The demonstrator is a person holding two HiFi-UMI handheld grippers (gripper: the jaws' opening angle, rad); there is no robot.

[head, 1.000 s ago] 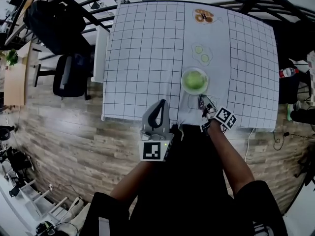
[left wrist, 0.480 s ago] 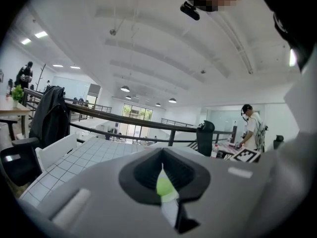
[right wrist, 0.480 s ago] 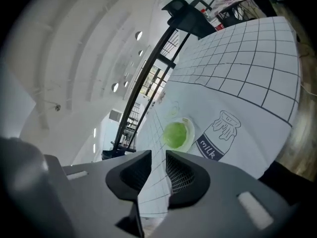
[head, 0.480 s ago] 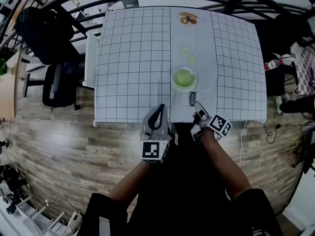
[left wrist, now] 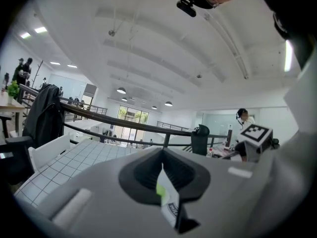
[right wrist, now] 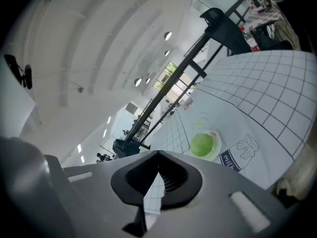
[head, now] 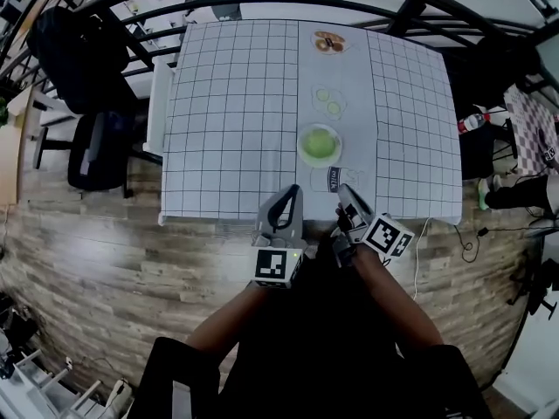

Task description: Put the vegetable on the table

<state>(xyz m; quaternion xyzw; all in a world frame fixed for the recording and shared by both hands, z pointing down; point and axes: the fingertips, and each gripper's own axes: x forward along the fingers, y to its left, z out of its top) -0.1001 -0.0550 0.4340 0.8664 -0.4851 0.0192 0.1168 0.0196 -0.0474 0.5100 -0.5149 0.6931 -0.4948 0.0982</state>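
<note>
A round green vegetable (head: 320, 144) lies on a white plate (head: 303, 153) on the checked tablecloth (head: 236, 103), on the near part of its middle strip. The right gripper view shows the same vegetable (right wrist: 202, 144) ahead of and below the jaws. My right gripper (head: 347, 197) hovers at the table's near edge, just short of the plate, shut with nothing in it. My left gripper (head: 284, 201) is beside it to the left, over the near edge, shut and empty too. In the left gripper view the left gripper (left wrist: 162, 182) has its jaws together.
The cloth's plain strip bears printed pictures: a milk bottle (head: 333, 179), cucumber slices (head: 328, 101) and doughnuts (head: 330, 42). A black chair (head: 96, 147) with a jacket stands left of the table. A dark railing (head: 262, 3) runs behind it, and a bottle (head: 472, 120) stands at the right.
The right gripper's jaws have come together and it has drawn back a little from the milk print towards the table's near edge. The left gripper has held its place.
</note>
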